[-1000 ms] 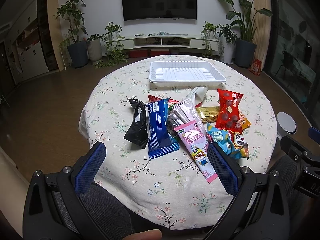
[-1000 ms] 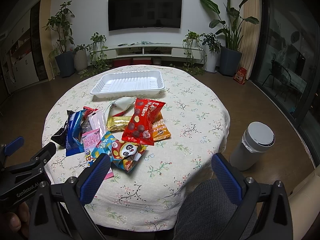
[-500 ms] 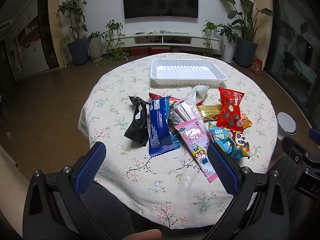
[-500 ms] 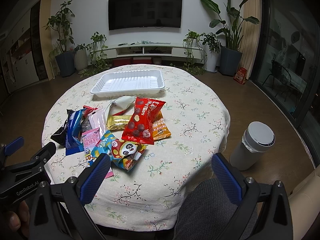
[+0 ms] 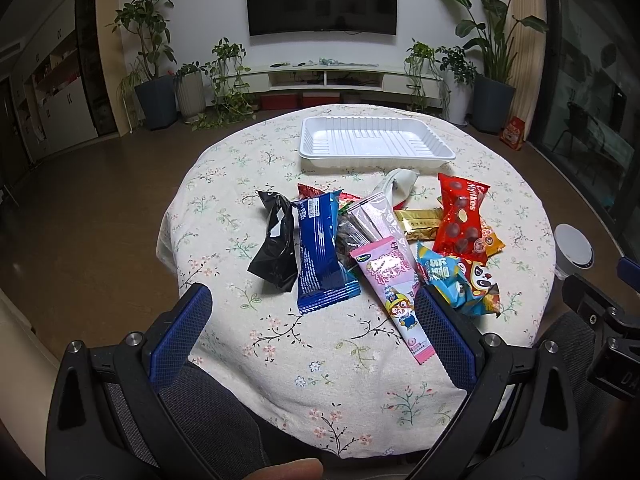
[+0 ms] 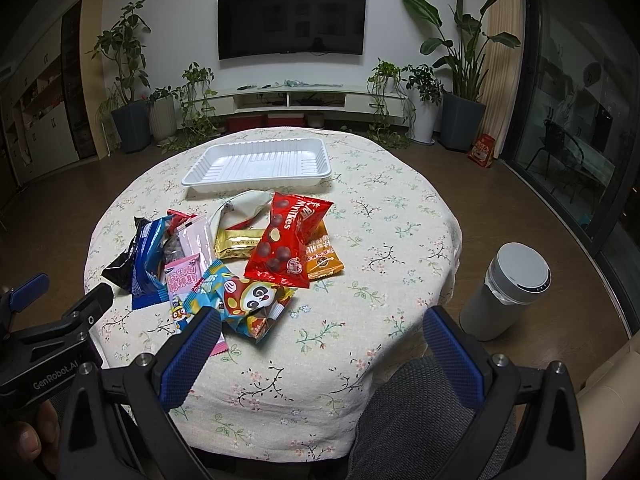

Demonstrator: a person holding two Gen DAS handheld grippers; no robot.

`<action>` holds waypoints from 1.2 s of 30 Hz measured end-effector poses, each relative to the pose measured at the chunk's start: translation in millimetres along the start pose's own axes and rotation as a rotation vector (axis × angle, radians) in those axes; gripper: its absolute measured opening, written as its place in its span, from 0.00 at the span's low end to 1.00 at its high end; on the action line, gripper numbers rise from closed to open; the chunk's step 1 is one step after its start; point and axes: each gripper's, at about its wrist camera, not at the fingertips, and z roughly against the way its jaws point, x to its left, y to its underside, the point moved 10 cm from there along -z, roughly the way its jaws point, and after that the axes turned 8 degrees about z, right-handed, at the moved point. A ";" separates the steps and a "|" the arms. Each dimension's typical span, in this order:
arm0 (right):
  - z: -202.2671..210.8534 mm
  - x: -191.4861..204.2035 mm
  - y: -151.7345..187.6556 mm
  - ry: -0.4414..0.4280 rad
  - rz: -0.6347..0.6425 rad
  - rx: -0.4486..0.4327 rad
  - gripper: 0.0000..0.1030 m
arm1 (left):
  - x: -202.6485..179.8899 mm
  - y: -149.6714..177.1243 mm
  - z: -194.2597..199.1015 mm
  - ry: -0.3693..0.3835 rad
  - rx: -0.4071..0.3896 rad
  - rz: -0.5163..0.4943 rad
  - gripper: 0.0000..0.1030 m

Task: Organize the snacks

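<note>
A pile of snack packs lies mid-table: a black pack [image 5: 276,248], a blue pack [image 5: 322,254], a pink pack [image 5: 394,280], a gold bar [image 5: 420,222], a red Mylikes bag [image 5: 460,216] [image 6: 288,240], an orange pack [image 6: 322,256] and a panda pack [image 6: 252,304]. An empty white tray [image 5: 376,140] [image 6: 260,162] stands behind the pile. My left gripper [image 5: 312,316] is open and empty, above the near table edge. My right gripper [image 6: 320,332] is open and empty, above the near right part of the table.
The round table has a floral cloth [image 6: 392,216]. A white cylindrical bin [image 6: 508,292] stands on the floor to the right. Potted plants [image 6: 124,80] and a TV stand [image 6: 296,98] line the far wall. A grey chair seat [image 6: 420,420] is below the grippers.
The left gripper has drawn back and shifted slightly, so the table looks a little farther. The right gripper has barely moved. No snack has moved.
</note>
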 end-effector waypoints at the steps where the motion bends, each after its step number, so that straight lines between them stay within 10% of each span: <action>1: -0.6 0.0 0.7 0.001 0.000 0.000 1.00 | -0.1 -0.3 0.0 0.001 0.000 0.000 1.00; 30: -6.6 2.7 6.3 -0.005 0.003 0.004 1.00 | 5.1 2.3 -13.1 0.003 0.016 0.003 1.00; 36: -12.0 -3.4 2.5 -0.043 0.008 -0.026 1.00 | 28.7 4.1 -41.9 0.134 0.141 0.081 1.00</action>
